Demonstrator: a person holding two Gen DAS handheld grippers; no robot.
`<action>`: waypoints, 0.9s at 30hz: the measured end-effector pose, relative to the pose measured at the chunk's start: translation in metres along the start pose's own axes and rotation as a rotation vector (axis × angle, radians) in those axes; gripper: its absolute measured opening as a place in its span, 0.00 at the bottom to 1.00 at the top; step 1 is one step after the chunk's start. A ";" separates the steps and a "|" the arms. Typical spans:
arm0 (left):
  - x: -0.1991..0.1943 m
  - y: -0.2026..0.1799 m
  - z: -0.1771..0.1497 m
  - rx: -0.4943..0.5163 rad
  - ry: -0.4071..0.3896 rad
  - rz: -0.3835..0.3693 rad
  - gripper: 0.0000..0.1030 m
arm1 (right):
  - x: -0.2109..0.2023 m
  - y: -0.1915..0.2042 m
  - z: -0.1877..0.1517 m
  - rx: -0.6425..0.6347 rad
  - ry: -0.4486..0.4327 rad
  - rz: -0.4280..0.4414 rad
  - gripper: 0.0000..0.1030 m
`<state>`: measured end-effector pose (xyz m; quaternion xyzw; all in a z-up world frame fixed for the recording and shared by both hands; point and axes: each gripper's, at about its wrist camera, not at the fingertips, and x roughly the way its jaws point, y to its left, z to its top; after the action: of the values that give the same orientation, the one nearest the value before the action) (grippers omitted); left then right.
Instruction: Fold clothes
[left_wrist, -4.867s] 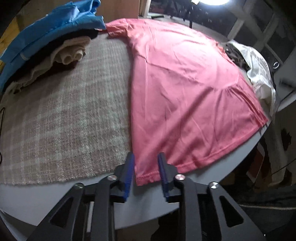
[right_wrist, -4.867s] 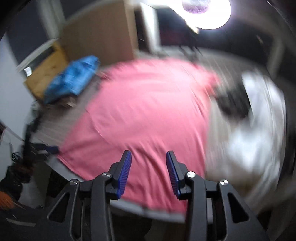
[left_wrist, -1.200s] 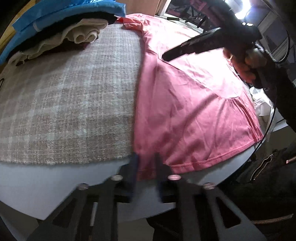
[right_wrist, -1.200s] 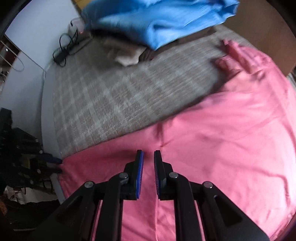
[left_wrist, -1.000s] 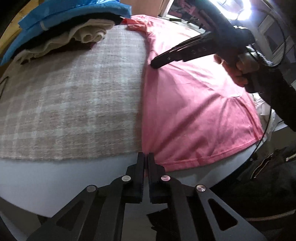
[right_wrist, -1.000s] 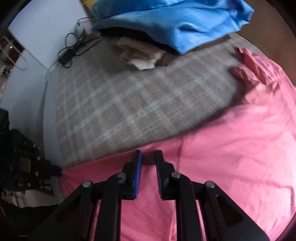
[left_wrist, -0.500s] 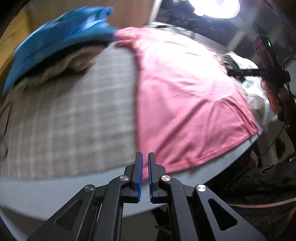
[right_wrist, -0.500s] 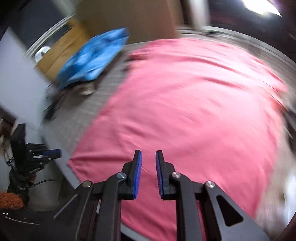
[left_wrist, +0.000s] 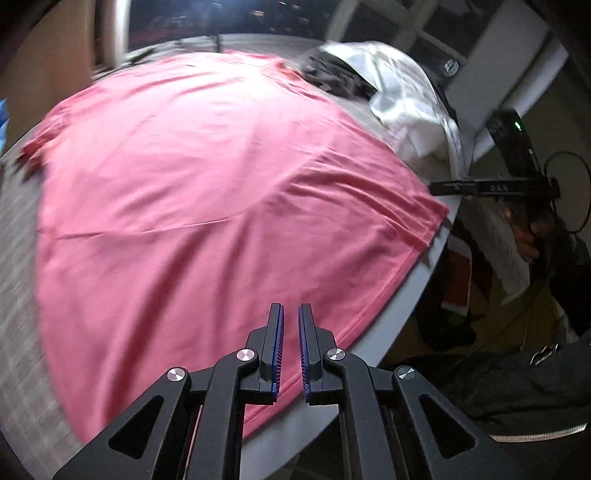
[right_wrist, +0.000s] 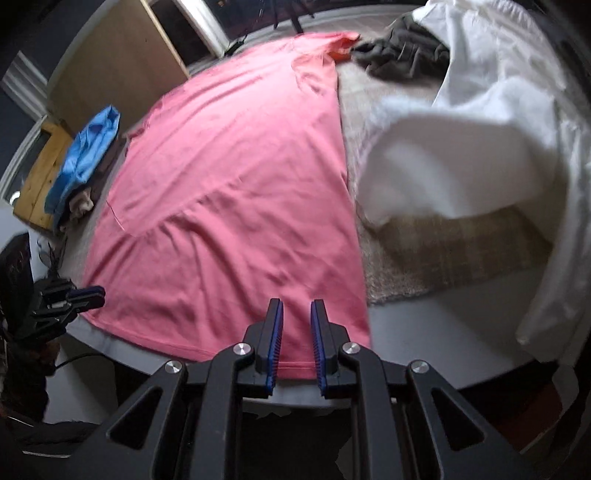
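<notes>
A pink T-shirt lies spread flat on the table, its hem along the near edge. My left gripper hovers over the hem near the middle. Its jaws are opening, a narrow slit between the blue pads, and nothing is held. Above the shirt's bottom right corner, my right gripper has a small gap and holds nothing. The left wrist view shows the right gripper beside that corner. The right wrist view shows the left gripper past the left end of the hem.
A plaid cloth covers the round grey table under the shirt. A white garment and a dark one are heaped to the right. A blue pile sits far left. A person's hand grips the right handle.
My left gripper swung right along the hem, from the shirt's left bottom corner toward the middle. My right gripper travelled from the shirt's far left side to its bottom right corner.
</notes>
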<state>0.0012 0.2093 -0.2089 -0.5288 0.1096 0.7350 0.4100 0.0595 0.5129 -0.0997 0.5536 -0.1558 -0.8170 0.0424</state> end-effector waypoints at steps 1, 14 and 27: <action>0.008 -0.004 0.001 0.000 0.022 -0.002 0.07 | 0.004 0.000 -0.002 -0.017 0.008 0.006 0.15; 0.046 -0.086 0.079 0.049 0.067 -0.025 0.11 | -0.024 -0.024 0.082 -0.133 -0.049 0.207 0.16; 0.037 -0.067 0.086 -0.110 0.112 -0.016 0.13 | -0.021 -0.062 0.144 -0.140 0.037 0.265 0.16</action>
<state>-0.0131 0.3215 -0.1872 -0.5915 0.0878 0.7060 0.3794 -0.0582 0.6067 -0.0515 0.5389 -0.1693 -0.8028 0.1911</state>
